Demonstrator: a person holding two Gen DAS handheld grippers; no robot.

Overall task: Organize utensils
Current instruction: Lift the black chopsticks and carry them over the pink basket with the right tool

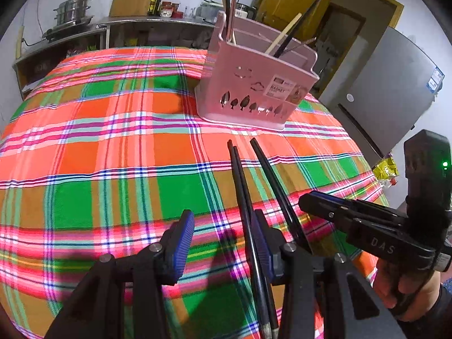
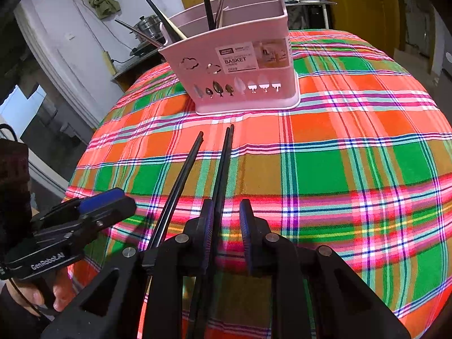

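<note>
- Plaid cloth (image 1: 118, 147) in orange, green and pink covers the whole bench, lying flat under everything else.
- Pink plastic utensil basket (image 2: 240, 65) stands upright on the cloth at the far side, its label facing the cameras; black, wooden and metal sticks lean out of its compartments.
- Left gripper (image 1: 223, 243) reaches in low over the near part of the cloth; its blue-padded fingers (image 1: 180, 245) stand partly apart, and a black chopstick pair (image 1: 243, 197) runs along the inner face of the right-hand finger. Nothing presses on it from the other side, and the view does not show whether that pad actually bears on it.
- Right gripper (image 2: 226, 231) sits just beside the left one, held by a hand (image 1: 406, 293); its fingers are only narrowly apart, with a second black chopstick pair (image 2: 223, 169) lying against the left-hand pad and a visible gap to the other.
- Both chopstick pairs point toward the basket, tips near its base but short of it, over the cloth.
</note>
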